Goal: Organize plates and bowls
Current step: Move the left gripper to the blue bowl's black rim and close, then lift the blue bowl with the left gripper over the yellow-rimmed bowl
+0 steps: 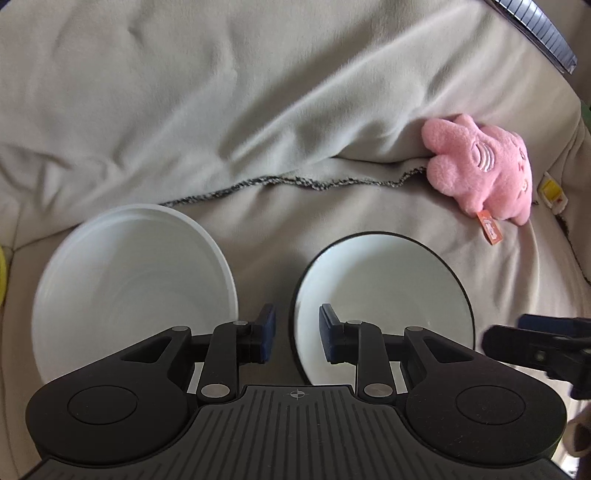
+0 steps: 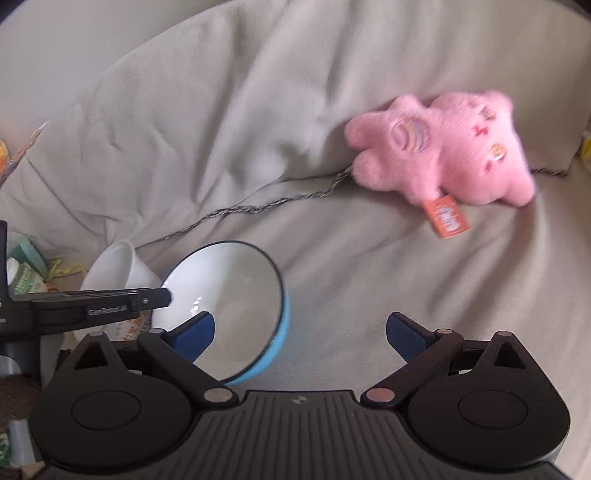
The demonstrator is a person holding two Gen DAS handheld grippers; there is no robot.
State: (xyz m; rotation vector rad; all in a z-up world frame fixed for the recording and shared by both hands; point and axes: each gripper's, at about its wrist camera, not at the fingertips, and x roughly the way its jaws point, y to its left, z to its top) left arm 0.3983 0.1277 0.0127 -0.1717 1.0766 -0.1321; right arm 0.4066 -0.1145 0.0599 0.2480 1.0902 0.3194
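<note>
Two bowls rest side by side on a beige blanket (image 1: 258,110). One is a plain white bowl (image 1: 129,288); to its right lies a blue bowl (image 1: 384,295) with a white inside and a dark rim. My left gripper (image 1: 297,332) hangs over the gap between them, its jaws narrowly apart astride the blue bowl's left rim, pads touching nothing. In the right wrist view the left gripper (image 2: 162,297) shows side-on above the white bowl (image 2: 118,266) and the blue bowl (image 2: 229,302). My right gripper (image 2: 300,325) stands wide open, empty, above the blue bowl's right side.
A pink plush toy (image 1: 480,166) with an orange tag lies on the blanket behind the bowls, also the pink plush toy (image 2: 443,147) at upper right. A speckled blanket hem (image 2: 258,206) runs across. Packets and clutter (image 2: 22,273) sit at the left edge. A ribbed grey object (image 1: 535,29) is far right.
</note>
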